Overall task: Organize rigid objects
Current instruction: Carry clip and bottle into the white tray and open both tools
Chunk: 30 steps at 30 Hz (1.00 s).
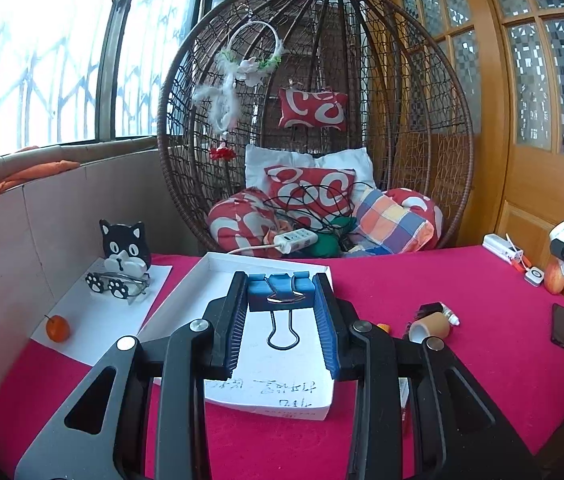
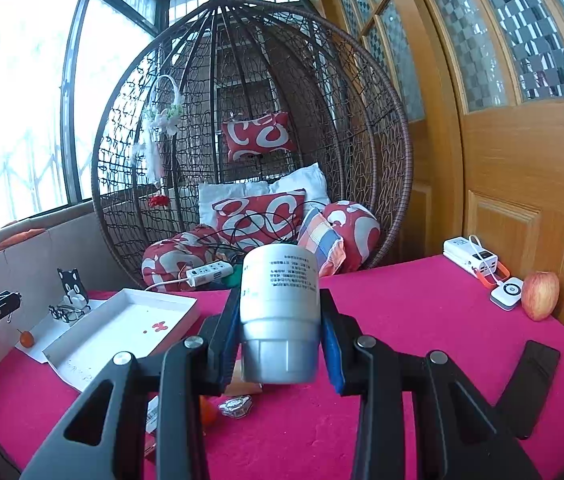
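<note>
My left gripper [image 1: 281, 286] is shut on a blue binder clip [image 1: 281, 300], its wire handle hanging toward me, held above a shallow white box lid [image 1: 218, 270] on the pink tablecloth. My right gripper [image 2: 280, 300] is shut on a white bottle with a silver cap [image 2: 280, 312], held upside down above the cloth. The box lid also shows in the right wrist view [image 2: 122, 320], to the left of the bottle. A small brown tube [image 1: 430, 326] and a dropper bottle [image 1: 450, 316] lie on the cloth right of the left gripper.
A cat-shaped holder with glasses [image 1: 122, 260] and a small orange [image 1: 57, 328] sit on white paper at left. A black phone [image 2: 530, 384], an apple [image 2: 540, 294] and a power bank [image 2: 472, 258] lie at right. A wicker hanging chair [image 1: 314, 120] stands behind the table. A metal cap [image 2: 235, 407] lies below the bottle.
</note>
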Each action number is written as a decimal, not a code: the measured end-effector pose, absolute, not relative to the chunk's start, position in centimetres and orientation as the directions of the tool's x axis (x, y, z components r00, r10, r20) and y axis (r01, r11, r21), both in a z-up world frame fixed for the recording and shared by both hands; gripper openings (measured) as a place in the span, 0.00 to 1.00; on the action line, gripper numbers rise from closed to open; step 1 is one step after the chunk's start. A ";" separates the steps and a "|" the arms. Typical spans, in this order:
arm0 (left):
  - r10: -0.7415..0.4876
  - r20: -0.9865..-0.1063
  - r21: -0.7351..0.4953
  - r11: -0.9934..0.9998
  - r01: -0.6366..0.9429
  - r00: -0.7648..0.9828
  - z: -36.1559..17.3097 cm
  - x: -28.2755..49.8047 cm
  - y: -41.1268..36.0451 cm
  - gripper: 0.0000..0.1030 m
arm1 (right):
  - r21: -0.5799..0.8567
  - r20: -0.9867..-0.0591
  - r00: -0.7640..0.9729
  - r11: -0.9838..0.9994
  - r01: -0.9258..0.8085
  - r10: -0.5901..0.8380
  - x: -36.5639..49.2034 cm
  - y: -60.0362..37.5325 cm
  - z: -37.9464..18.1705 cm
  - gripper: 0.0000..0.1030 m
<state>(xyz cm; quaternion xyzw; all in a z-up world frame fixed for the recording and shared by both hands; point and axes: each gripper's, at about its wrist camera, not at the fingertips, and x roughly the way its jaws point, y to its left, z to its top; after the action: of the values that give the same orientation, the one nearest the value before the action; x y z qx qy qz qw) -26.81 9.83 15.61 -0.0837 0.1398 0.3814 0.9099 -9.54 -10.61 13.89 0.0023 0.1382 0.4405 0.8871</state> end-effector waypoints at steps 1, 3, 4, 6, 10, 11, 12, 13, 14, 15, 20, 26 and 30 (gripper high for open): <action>0.672 -0.321 -0.047 0.692 -0.720 0.667 15.6 -26.9 10.0 0.31 | 0.122 -0.243 0.572 0.610 -0.783 0.784 -9.6 -10.5 14.1 0.35; 0.680 -0.328 -0.046 0.682 -0.730 0.656 15.4 -27.2 10.3 0.31 | 0.116 -0.242 0.567 0.603 -0.789 0.787 -9.8 -10.3 14.1 0.35; 0.682 -0.336 -0.048 0.677 -0.735 0.650 15.3 -27.3 10.5 0.31 | 0.113 -0.244 0.564 0.601 -0.791 0.789 -9.9 -10.2 14.2 0.35; 0.684 -0.352 -0.057 0.665 -0.744 0.639 15.0 -27.6 11.1 0.31 | 0.110 -0.249 0.557 0.594 -0.797 0.793 -10.0 -9.8 14.4 0.35; 0.694 -0.369 -0.059 0.646 -0.761 0.618 14.7 -28.2 12.0 0.31 | 0.094 -0.252 0.546 0.581 -0.808 0.799 -10.4 -8.9 14.7 0.35; 0.698 -0.370 -0.057 0.642 -0.765 0.613 14.6 -28.4 12.2 0.31 | 0.086 -0.250 0.542 0.576 -0.813 0.802 -10.6 -8.6 14.9 0.35; 0.701 -0.373 -0.055 0.637 -0.769 0.608 14.6 -28.6 12.4 0.31 | 0.080 -0.249 0.539 0.572 -0.817 0.805 -10.7 -8.3 15.1 0.35; 0.705 -0.375 -0.054 0.631 -0.774 0.602 14.6 -28.8 12.6 0.31 | 0.075 -0.247 0.534 0.566 -0.821 0.808 -10.9 -8.0 15.3 0.35; 0.708 -0.376 -0.054 0.626 -0.778 0.597 14.6 -29.0 13.0 0.31 | 0.071 -0.247 0.528 0.559 -0.826 0.813 -11.0 -7.6 15.5 0.35; 0.712 -0.377 -0.056 0.622 -0.781 0.593 14.8 -29.3 13.3 0.31 | 0.070 -0.246 0.521 0.551 -0.832 0.817 -11.1 -7.2 15.7 0.35; 0.730 -0.369 -0.049 0.603 -0.796 0.576 15.6 -30.2 14.7 0.31 | 0.062 -0.245 0.482 0.510 -0.858 0.841 -11.7 -5.4 16.9 0.35; 0.697 -0.401 -0.077 0.621 -0.780 0.594 16.1 -29.4 17.9 0.31 | 0.115 -0.300 0.364 0.412 -0.904 0.882 -11.8 -1.0 17.9 0.35; 0.635 -0.457 -0.145 0.637 -0.757 0.622 15.6 -27.9 20.8 0.31 | 0.136 -0.351 0.285 0.349 -0.927 0.892 -12.4 3.2 17.8 0.35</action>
<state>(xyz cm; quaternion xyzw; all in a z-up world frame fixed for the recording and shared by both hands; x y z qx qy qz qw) -27.85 20.78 15.60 -0.1644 0.1853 0.3931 0.8855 -12.38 3.17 17.85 -0.0472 0.1857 0.5684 0.8001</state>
